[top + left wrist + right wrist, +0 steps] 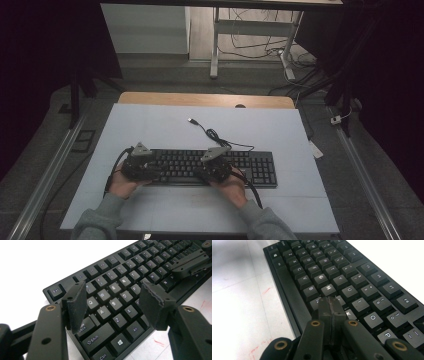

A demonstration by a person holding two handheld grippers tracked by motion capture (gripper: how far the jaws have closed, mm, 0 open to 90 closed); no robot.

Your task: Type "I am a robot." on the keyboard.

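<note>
We are looking down on a white table (165,210) on which a black keyboard (260,167) is lying lengthwise near the person's edge, its cable (212,132) curling away toward the far side and ending in a loose plug (192,120).

We are holding the left gripper (137,162) over the keyboard's left end and the right gripper (215,165) over its middle, each carried in one hand (120,185), with grey sleeves (95,222) entering from the bottom of the high view.

In the left gripper view, the left gripper (113,302) is standing with its jaws wide apart and nothing between the pads; they are straddling the letter block of the keyboard (130,267), the Q, W, A, S, Z and X keys showing in the gap. The other gripper is visible at the upper right of that view, lying over the keys farther along.

In the right gripper view, the right gripper (331,305) is showing its jaws pressed together, with nothing caught between them. Their joined tip is pointing down at the keyboard (317,265), just below the H key; whether it is touching a key we cannot tell.
</note>
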